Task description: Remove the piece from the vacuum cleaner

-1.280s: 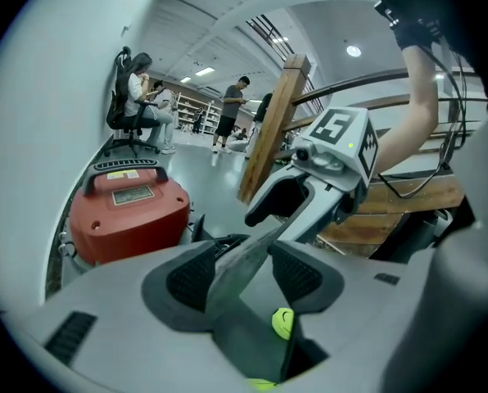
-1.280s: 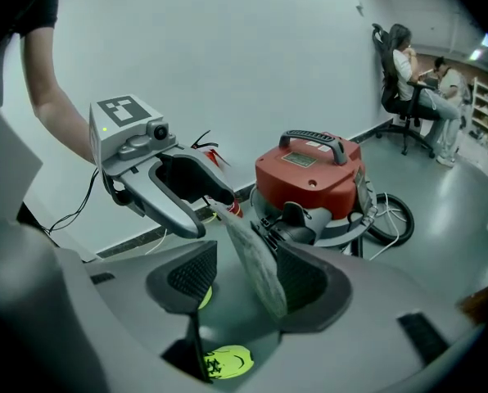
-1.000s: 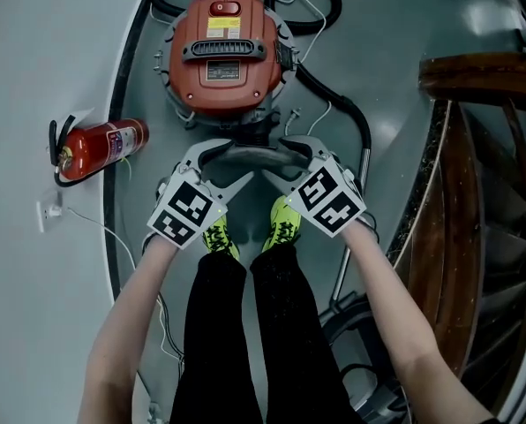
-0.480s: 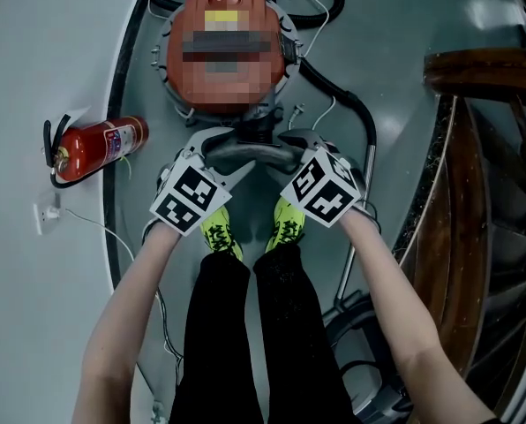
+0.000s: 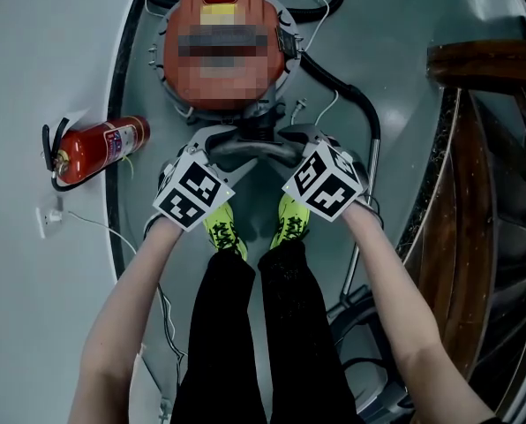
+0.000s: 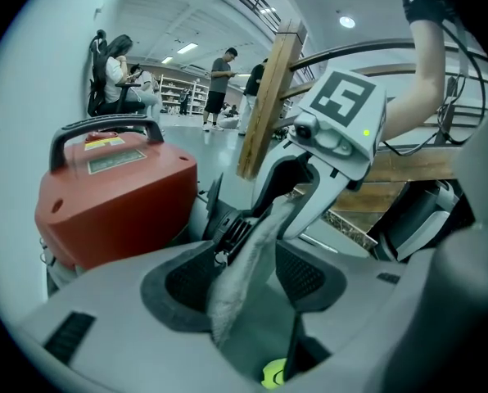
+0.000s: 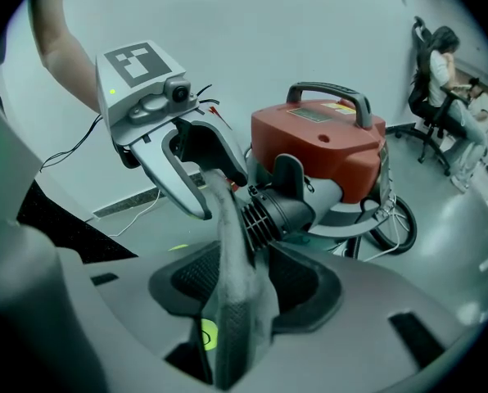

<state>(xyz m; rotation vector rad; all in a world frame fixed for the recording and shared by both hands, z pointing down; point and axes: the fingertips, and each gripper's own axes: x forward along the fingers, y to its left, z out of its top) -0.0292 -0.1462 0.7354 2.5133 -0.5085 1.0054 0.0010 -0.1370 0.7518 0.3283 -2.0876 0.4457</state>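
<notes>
The red vacuum cleaner [image 5: 179,69] stands on the floor ahead of my feet. A curved grey piece [image 5: 245,151] sits at its front, joined to a black ribbed connector [image 7: 268,211]. My left gripper [image 5: 212,146] is at the piece's left end. The grey piece [image 6: 252,244] rests against one pad there, and a gap shows at the other pad. My right gripper [image 5: 298,141] is at the right end. Its jaws have just been closing, and the grey piece [image 7: 232,244] fills the space between its pads.
A red fire extinguisher [image 5: 100,146] lies on the floor to the left. A black hose [image 5: 351,104] curves away from the vacuum on the right, beside a wooden stair rail [image 5: 484,64]. My green shoes [image 5: 221,228] are just behind the grippers. People [image 6: 223,84] are far off.
Both grippers have sunk a little toward the floor while staying at the ends of the grey piece. The vacuum sits slightly higher in the head view.
</notes>
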